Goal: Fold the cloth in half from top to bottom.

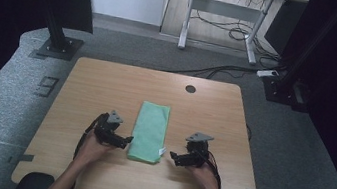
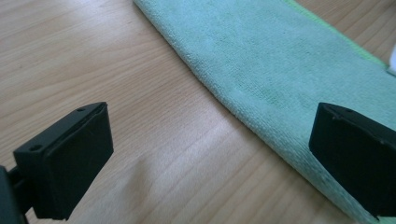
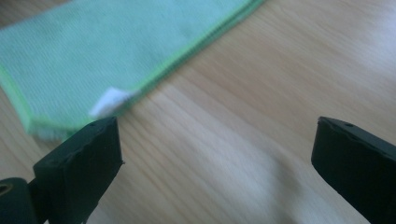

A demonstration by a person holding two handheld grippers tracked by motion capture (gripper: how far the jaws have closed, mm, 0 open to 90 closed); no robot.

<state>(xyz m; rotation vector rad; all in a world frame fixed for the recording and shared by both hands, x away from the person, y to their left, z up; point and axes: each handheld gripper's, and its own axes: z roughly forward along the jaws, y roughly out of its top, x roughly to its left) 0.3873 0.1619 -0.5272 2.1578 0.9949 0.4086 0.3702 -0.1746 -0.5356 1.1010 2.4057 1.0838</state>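
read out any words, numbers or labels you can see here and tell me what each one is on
"9": a large figure marked on the grey floor left of the table; it could be another character.
White tag at the near corner of the folded green cloth: too small and blurred to read.
Left gripper and right gripper: no lettering shows.

Both grippers, the left gripper [image 1: 127, 140] and right gripper [image 1: 173, 156], are showing black bodies, grey three-cornered top plates, trailing black cables, and square black pads [image 2: 74, 158] bearing small screw holes.
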